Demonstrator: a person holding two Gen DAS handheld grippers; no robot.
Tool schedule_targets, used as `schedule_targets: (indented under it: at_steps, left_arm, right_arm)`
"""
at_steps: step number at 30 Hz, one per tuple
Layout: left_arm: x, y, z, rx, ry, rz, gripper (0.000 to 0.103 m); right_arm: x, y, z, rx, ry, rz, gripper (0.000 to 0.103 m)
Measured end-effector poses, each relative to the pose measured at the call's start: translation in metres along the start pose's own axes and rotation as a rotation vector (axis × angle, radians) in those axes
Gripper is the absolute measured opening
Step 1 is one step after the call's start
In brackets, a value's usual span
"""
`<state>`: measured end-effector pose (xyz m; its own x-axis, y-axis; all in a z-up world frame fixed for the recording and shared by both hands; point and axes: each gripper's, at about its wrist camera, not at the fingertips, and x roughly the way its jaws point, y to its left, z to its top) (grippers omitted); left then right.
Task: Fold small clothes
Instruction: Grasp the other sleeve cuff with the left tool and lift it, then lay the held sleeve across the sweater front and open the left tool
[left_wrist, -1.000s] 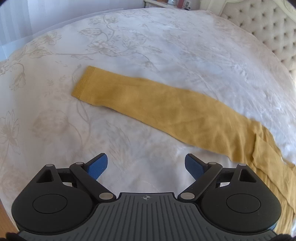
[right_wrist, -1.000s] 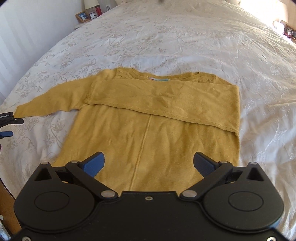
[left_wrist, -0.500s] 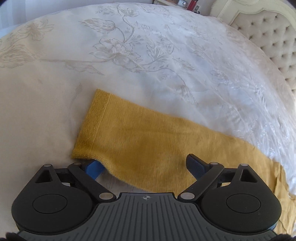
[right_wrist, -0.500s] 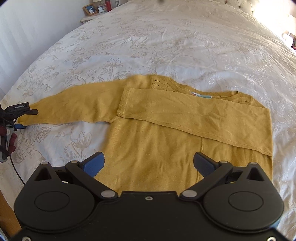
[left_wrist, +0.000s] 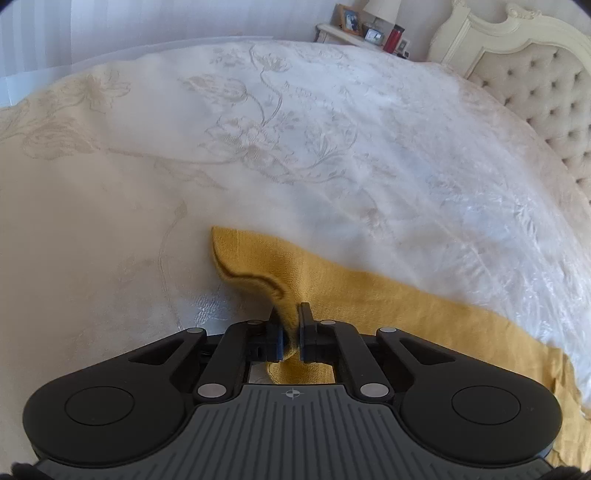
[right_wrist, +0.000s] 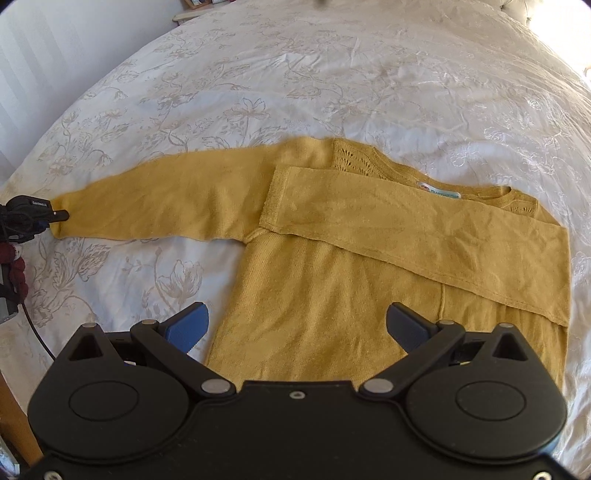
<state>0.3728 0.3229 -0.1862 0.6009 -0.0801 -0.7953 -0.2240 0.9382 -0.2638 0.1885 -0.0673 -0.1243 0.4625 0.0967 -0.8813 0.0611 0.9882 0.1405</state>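
Mustard-yellow knit, a small sweater (right_wrist: 332, 295), lies flat on the white bedspread (right_wrist: 332, 74) with flower embroidery. In the right wrist view its body is directly ahead of the right gripper (right_wrist: 297, 326) and partly under it. One sleeve (right_wrist: 424, 236) is folded across the chest, its cuff edge ending a little left of the neckline label (right_wrist: 439, 192). The other sleeve (right_wrist: 166, 203) stretches straight out to the left, well away from the right gripper, up to the near left edge of the bed.

At the end of that sleeve the left gripper (left_wrist: 291, 332) pinches the cuff (left_wrist: 258, 273). Its jaws are pressed together on a bunch of the knit, and the cuff edge curls upward just ahead of the fingertips. The rest of the sleeve runs away to the right of this tool and lies flat.

The right gripper has its jaws wide apart with nothing between them; the blue pads (right_wrist: 184, 326) hang above the lower part of the sweater, the left pad over the side hem.

Ahead of both tools the bedspread is bare and wide. Beyond the left gripper, far at the upper right, stand a tufted headboard (left_wrist: 546, 99) and a bedside table (left_wrist: 354, 33) with small things on it. At the left border of the right wrist view a wall (right_wrist: 55, 55) is close to the bed edge.
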Motion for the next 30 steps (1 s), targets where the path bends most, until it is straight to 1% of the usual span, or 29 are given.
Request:
schedule_targets:
  at_steps: [4, 8, 12, 16, 20, 23, 26, 29, 30]
  left_arm:
    - [-0.027, -0.02, 0.008, 0.011, -0.059, -0.05, 0.007]
    - [-0.06, -0.06, 0.013, 0.077, -0.124, -0.128, 0.007]
    - [-0.089, -0.121, 0.011, 0.169, -0.179, -0.216, 0.007]
    - [-0.113, -0.192, -0.003, 0.226, -0.201, -0.305, 0.007]
    - [-0.123, -0.269, -0.034, 0.299, -0.196, -0.389, 0.007]
    - [-0.124, -0.324, -0.069, 0.349, -0.171, -0.45, 0.007]
    - [-0.116, -0.377, -0.11, 0.405, -0.122, -0.496, 0.007]
    - [-0.103, -0.416, -0.148, 0.466, -0.059, -0.529, 0.009]
    - [-0.1, -0.425, -0.158, 0.478, -0.034, -0.54, 0.014]
  right_arm:
    - [-0.003, -0.007, -0.007, 0.007, -0.002, 0.018, 0.102]
    - [-0.007, -0.02, -0.017, 0.02, -0.007, 0.038, 0.102]
    - [-0.014, -0.043, -0.029, 0.04, -0.024, 0.067, 0.102]
    - [-0.025, -0.074, -0.044, 0.061, -0.045, 0.088, 0.102]
    - [-0.038, -0.114, -0.059, 0.092, -0.073, 0.089, 0.102]
    - [-0.046, -0.146, -0.068, 0.126, -0.086, 0.088, 0.102]
    - [-0.053, -0.175, -0.076, 0.148, -0.101, 0.08, 0.102]
    - [-0.058, -0.199, -0.082, 0.162, -0.109, 0.067, 0.102]
    - [-0.06, -0.206, -0.084, 0.167, -0.112, 0.063, 0.102]
